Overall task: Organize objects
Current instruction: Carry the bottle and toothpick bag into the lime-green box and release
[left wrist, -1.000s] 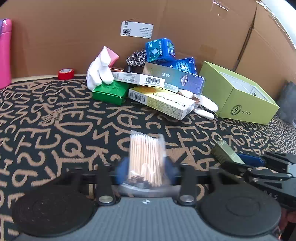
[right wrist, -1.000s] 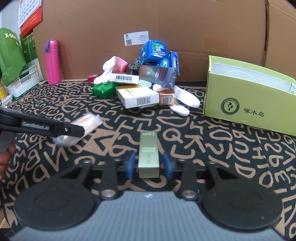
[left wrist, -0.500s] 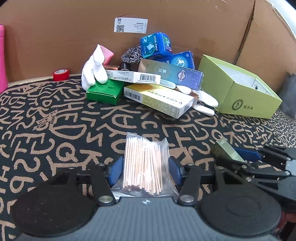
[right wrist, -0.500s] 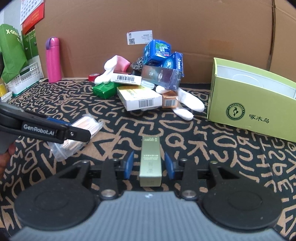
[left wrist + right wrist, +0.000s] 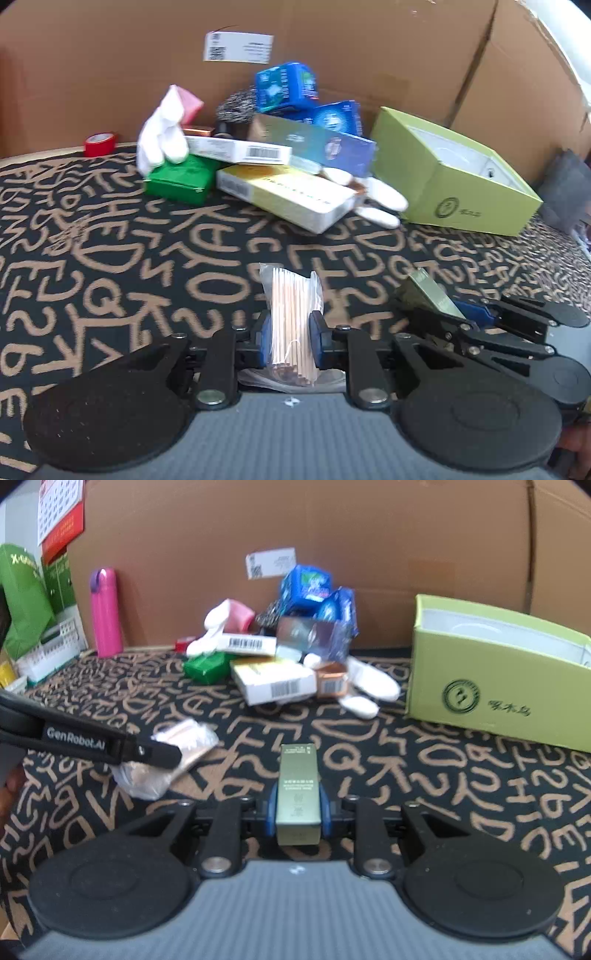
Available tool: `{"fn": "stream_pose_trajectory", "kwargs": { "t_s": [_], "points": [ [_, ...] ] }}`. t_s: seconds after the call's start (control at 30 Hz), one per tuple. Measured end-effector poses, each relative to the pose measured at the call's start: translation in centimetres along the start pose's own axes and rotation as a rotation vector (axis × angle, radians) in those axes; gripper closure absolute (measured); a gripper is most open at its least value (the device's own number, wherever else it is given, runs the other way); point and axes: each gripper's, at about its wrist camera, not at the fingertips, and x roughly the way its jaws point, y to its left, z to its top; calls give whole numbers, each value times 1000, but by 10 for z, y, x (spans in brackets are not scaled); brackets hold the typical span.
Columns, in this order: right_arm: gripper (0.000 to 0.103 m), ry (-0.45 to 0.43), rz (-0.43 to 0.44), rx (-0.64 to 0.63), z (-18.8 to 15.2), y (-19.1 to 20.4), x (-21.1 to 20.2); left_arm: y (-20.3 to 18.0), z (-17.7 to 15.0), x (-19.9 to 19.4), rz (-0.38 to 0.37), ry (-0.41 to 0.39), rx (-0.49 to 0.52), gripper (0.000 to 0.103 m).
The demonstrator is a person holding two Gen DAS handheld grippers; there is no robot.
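Two grippers, each loaded. My left gripper point(image 5: 291, 338) is pressed onto a clear bag of wooden sticks point(image 5: 293, 321), gripped about mid-length so the bundle stands upright between the blue pads; loose film bunches behind the grip. My right gripper point(image 5: 297, 808) pinches an olive-green carton point(image 5: 298, 788) across its narrow faces, long axis pointing forward, which I judge keeps it from twisting. Both items ride just above the patterned cloth point(image 5: 110, 258).

Ahead and to the right of both tools stands the open lime-green box point(image 5: 498, 690), its mouth facing up; I take it as the likely destination. Straight ahead lies the unsorted heap: yellow-white carton point(image 5: 291, 195), green packet point(image 5: 177, 181), white glove point(image 5: 162, 133), blue packs point(image 5: 286, 86). Bare cloth lies between my tools and the heap. A cardboard wall point(image 5: 295, 535) bounds the far edge; a pink flask point(image 5: 105, 613) stands far left. The grippers sit near each other, so I would move them singly.
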Motion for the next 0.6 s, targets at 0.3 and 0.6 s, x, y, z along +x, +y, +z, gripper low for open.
{"fn": "stream_pose_trajectory", "kwargs": {
  "t_s": [0.3, 0.6],
  "points": [
    [80, -145, -101, 27, 25, -43, -43, -67, 47, -17, -214, -83, 97, 82],
    [80, -255, -327, 4, 66, -119, -66, -164, 122, 7, -384, -144, 181, 82]
  ]
}}
